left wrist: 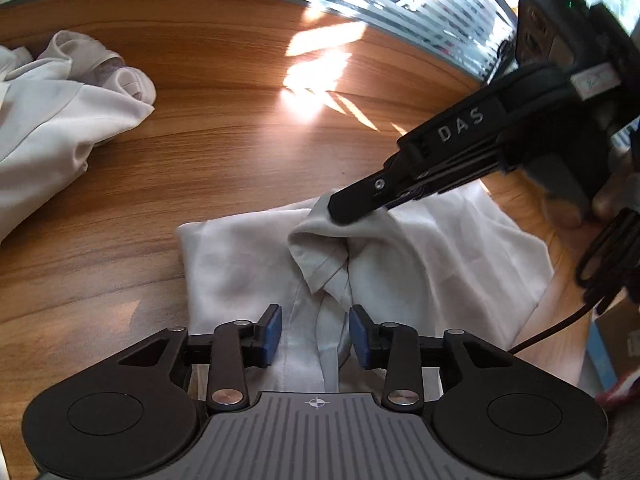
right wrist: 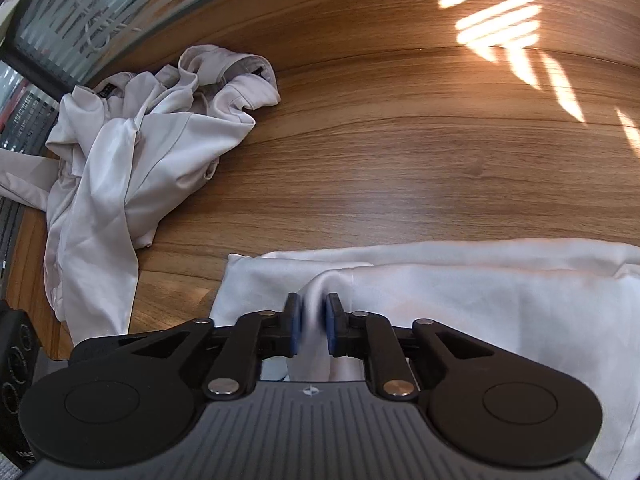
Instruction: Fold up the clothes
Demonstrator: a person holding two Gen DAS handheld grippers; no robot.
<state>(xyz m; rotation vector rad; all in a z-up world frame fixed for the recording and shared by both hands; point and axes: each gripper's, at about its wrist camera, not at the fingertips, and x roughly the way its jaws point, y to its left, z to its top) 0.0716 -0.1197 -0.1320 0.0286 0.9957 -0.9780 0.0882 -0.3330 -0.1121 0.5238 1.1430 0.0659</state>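
White shirt [left wrist: 400, 264] on the table [left wrist: 224, 152], collar pinched in my right gripper [right wrist: 311, 326].
My left gripper [left wrist: 314, 336] hovers parted, empty; the crumpled pile [right wrist: 132, 152] runs off-frame.

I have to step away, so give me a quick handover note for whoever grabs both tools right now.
Right tool: shut on the collar of the folded white shirt, pinching a raised bit of fabric.
Left tool: open, over the shirt's placket, holding nothing.
Shirt lies near the table's front edge, sides folded in.
Crumpled pile of white clothes waits at far left, unfolded.
Left to do: finish this shirt, then the pile.
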